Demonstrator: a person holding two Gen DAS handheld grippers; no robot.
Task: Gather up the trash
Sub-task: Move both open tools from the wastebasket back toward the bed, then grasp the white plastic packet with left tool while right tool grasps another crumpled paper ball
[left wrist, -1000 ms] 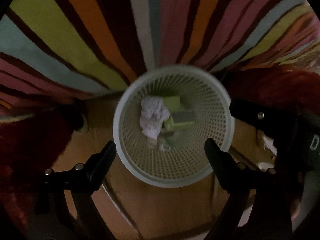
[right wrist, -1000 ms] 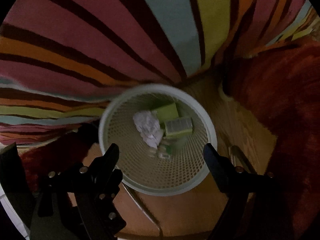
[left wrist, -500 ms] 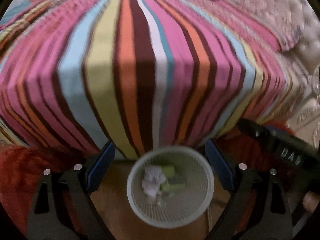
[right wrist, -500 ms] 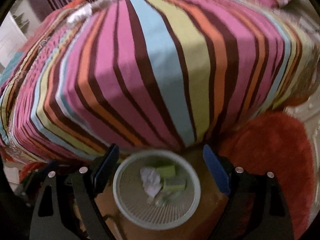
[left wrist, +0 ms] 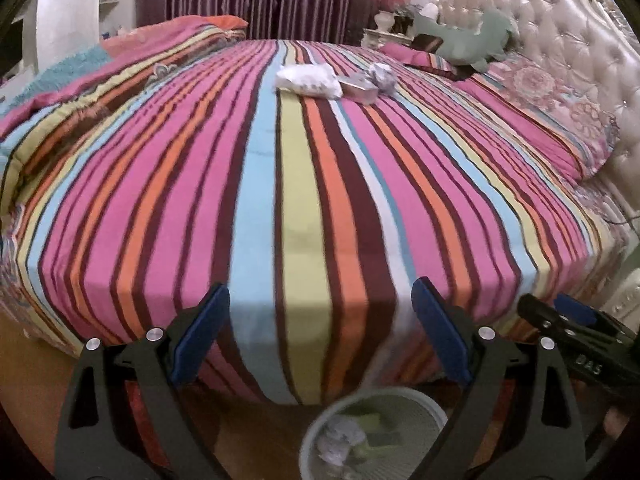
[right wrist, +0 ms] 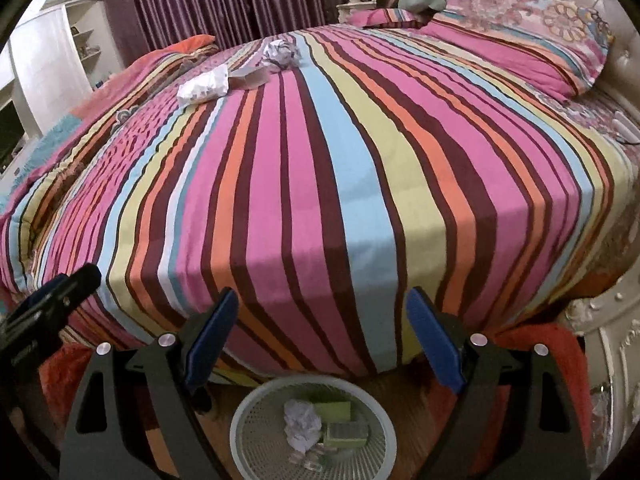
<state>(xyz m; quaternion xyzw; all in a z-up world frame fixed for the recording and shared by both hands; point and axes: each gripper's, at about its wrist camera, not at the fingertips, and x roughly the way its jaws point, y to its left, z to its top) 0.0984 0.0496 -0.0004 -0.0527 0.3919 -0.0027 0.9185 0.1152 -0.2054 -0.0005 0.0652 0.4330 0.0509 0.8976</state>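
A white mesh wastebasket stands on the floor at the foot of the bed, holding a crumpled paper and green boxes; the left wrist view shows the wastebasket too. Far across the striped bedspread lie a white plastic bag, a small box and a crumpled paper ball; the right wrist view shows the bag, box and ball. My left gripper and right gripper are both open and empty, raised above the basket.
The striped bedspread covers a wide bed with a tufted headboard at right. Pillows and a green plush toy sit near it. A folded quilt lies left. Red rug flanks the basket.
Both grippers rose and tilted up from looking straight down into the basket; the bed top and its trash came into view, and the basket slid to the bottom edge.
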